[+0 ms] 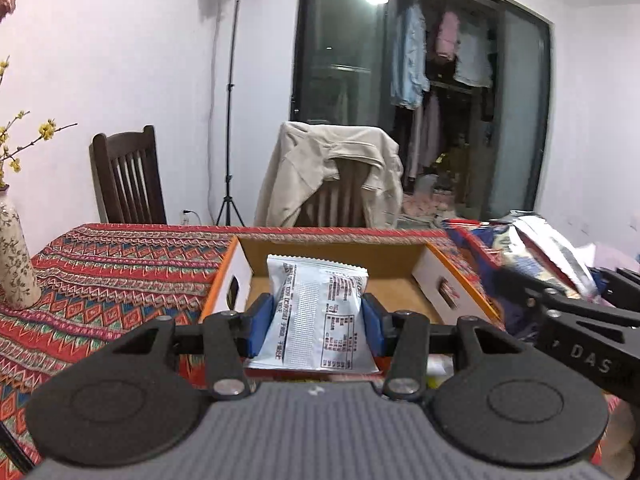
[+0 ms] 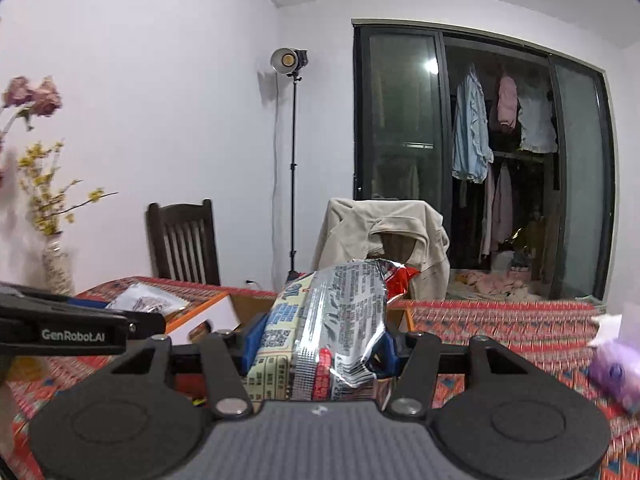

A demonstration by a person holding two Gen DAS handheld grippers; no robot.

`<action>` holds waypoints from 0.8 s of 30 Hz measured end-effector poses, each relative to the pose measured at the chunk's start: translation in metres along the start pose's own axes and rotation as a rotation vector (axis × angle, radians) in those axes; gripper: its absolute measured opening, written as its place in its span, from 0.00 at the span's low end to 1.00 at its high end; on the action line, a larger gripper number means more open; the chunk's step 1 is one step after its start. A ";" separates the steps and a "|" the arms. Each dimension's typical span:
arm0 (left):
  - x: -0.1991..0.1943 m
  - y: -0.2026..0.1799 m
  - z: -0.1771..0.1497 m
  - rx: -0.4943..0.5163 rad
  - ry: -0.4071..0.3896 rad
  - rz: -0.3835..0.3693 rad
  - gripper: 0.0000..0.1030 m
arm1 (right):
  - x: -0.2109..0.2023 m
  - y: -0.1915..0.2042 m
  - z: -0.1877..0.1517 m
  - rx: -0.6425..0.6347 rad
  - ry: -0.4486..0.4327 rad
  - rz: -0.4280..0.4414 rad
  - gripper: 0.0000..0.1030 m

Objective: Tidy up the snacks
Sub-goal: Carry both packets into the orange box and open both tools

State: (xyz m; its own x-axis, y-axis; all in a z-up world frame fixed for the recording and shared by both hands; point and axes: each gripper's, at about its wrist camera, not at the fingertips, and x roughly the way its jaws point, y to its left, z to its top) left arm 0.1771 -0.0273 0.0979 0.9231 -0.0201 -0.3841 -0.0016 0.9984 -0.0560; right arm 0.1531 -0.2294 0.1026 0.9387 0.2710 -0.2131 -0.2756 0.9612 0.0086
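Observation:
My left gripper [image 1: 316, 320] is shut on a white snack packet [image 1: 320, 312] printed with black text, held above the near edge of an open cardboard box [image 1: 340, 252] with orange-trimmed white sides. My right gripper [image 2: 320, 344] is shut on a silver, cream and red snack bag [image 2: 332, 320], held above the table to the right of the box [image 2: 216, 316]. The right gripper and its bag show at the right of the left wrist view [image 1: 532, 256]. The left gripper and its packet show at the left of the right wrist view [image 2: 140, 300].
The table has a red patterned cloth [image 1: 112, 276]. A floral vase [image 1: 16, 264] with yellow sprigs stands at its left. A purple tissue pack [image 2: 612, 368] lies at the right. Two chairs [image 1: 128, 180] stand behind the table, one draped with a beige jacket [image 1: 332, 172]. A lamp stand [image 1: 230, 120] is by the wall.

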 end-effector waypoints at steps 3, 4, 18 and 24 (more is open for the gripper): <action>0.030 0.007 0.012 -0.035 0.012 0.021 0.47 | 0.031 0.001 0.015 -0.001 0.008 -0.038 0.53; 0.039 0.010 0.015 -0.043 0.017 0.024 0.47 | 0.042 0.001 0.018 0.002 0.015 -0.049 0.53; 0.132 0.045 0.022 -0.092 0.049 0.121 0.47 | 0.146 -0.013 -0.004 0.034 0.119 -0.073 0.53; 0.149 0.045 0.009 -0.071 0.102 0.130 0.48 | 0.164 -0.020 -0.018 0.050 0.190 -0.051 0.53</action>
State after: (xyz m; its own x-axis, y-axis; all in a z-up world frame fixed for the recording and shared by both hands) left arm 0.3182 0.0148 0.0461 0.8697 0.1003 -0.4832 -0.1492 0.9868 -0.0637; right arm 0.3086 -0.2055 0.0496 0.8940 0.2120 -0.3948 -0.2136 0.9761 0.0405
